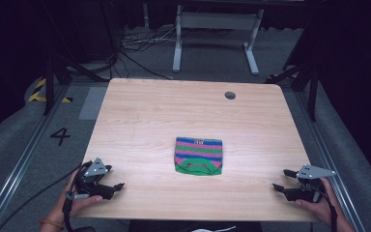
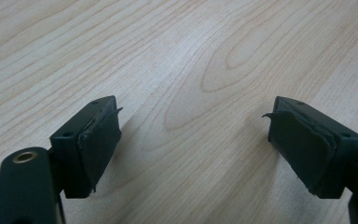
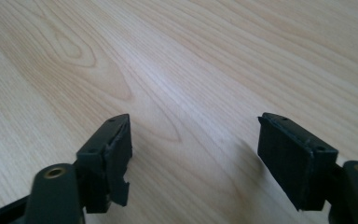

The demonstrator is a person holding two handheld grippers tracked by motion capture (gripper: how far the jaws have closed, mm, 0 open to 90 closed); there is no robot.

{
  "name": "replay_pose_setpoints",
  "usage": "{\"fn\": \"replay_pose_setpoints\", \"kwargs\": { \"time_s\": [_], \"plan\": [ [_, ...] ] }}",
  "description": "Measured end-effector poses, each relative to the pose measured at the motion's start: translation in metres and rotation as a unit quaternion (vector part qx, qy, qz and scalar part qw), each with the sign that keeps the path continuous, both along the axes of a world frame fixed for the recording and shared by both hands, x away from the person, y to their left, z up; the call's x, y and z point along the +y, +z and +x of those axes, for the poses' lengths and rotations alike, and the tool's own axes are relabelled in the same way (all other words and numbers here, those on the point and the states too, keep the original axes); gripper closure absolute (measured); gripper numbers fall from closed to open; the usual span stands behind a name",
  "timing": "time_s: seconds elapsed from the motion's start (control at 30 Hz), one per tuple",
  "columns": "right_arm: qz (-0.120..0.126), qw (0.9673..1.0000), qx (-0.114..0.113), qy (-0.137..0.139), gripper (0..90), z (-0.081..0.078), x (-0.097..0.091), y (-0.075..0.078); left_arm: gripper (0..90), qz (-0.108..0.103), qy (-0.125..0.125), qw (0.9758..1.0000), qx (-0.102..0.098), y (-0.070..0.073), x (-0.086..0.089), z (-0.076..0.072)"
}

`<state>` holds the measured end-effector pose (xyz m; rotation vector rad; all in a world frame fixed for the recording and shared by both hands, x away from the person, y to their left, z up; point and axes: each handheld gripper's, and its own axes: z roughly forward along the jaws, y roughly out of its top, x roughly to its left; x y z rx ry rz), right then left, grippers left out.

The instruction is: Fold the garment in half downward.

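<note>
Striped knit cloth lies folded at table centre, bare wood all round. Left gripper & right gripper sit near front corners, jaws wide apart, nothing held.

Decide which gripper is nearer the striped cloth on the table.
Left, by a small margin. The left gripper sits at the near left edge, left of the cloth; the right gripper sits at the near right edge, slightly farther off.
</note>
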<state>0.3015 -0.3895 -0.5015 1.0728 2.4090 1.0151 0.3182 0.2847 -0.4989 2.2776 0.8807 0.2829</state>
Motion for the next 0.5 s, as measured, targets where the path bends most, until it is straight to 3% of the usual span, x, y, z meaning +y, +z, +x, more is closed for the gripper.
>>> {"fn": "replay_pose_setpoints", "kwargs": {
  "time_s": [0.1,0.5],
  "plan": [
    [0.016,0.9998,0.002,-0.014,24.3,-0.0043,-0.0072,-0.0028,16.2,-0.004,0.004,1.0000,-0.007,-0.0015,0.0018,-0.0021],
    [0.014,0.9996,0.005,-0.024,19.3,-0.0039,-0.0087,-0.0033,15.5,-0.006,0.029,0.9995,-0.007,-0.0018,0.0012,-0.0061]
  ]
}}
